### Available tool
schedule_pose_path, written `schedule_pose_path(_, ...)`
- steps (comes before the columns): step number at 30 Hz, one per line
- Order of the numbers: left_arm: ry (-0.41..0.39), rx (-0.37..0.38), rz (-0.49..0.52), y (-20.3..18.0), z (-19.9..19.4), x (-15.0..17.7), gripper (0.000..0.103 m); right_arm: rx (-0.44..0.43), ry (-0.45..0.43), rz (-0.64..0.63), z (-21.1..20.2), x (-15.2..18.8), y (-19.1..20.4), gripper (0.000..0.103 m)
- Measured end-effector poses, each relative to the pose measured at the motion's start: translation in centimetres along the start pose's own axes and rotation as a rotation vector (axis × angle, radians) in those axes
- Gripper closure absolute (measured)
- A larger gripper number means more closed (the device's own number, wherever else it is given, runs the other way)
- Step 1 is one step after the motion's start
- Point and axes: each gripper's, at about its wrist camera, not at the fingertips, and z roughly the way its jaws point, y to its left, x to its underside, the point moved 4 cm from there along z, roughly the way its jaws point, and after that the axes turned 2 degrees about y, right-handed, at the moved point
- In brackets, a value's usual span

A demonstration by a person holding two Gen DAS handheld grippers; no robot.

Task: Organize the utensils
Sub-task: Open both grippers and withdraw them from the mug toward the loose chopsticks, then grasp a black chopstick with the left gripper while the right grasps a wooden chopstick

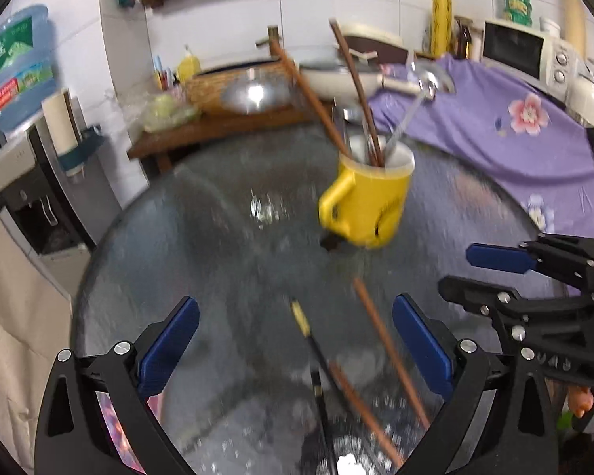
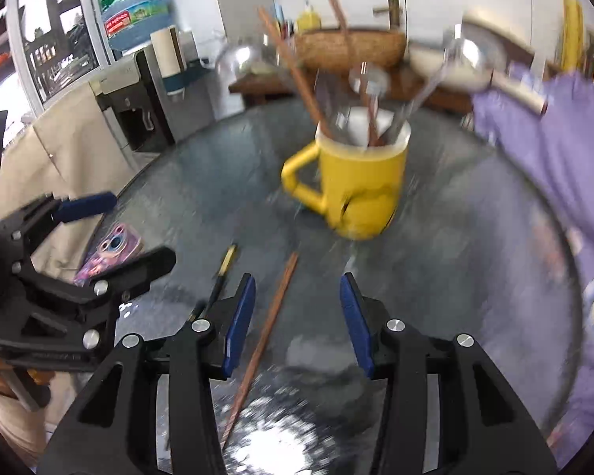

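At frame centre, our yellow mug (image 2: 356, 182) bristles with utensils; 1 brown chopstick (image 2: 263, 342) lies lower down. Both hand-held grippers, left (image 1: 295, 350) and right (image 2: 297, 320), gape empty; a hasty insertion could tip it.

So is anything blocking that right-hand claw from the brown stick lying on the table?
Nothing visible. The right gripper is open, and the brown wooden chopstick lies on the bare glass table between its fingers. The black yellow-tipped chopstick lies off to the side.
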Motion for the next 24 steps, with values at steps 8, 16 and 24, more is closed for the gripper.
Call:
schedule_pose_path(8, 0.093, -0.008, -0.029, 1.4, 0.7, 5.7, 0.026, 0.036, 0.091, 0.000, 2.4, 4.7, 1.0, 0.058)
schedule_pose_path(16, 0.145, 0.044, -0.074, 1.6, 1.0, 8.3, 0.042, 0.037, 0.121, -0.006, 3.5, 5.9, 2.3, 0.058)
schedule_pose_path(24, 0.200, 0.067, -0.018, -0.4, 1.9, 9.4, 0.050, 0.037, 0.128, 0.011, 4.0, 5.7, 2.1, 0.058)
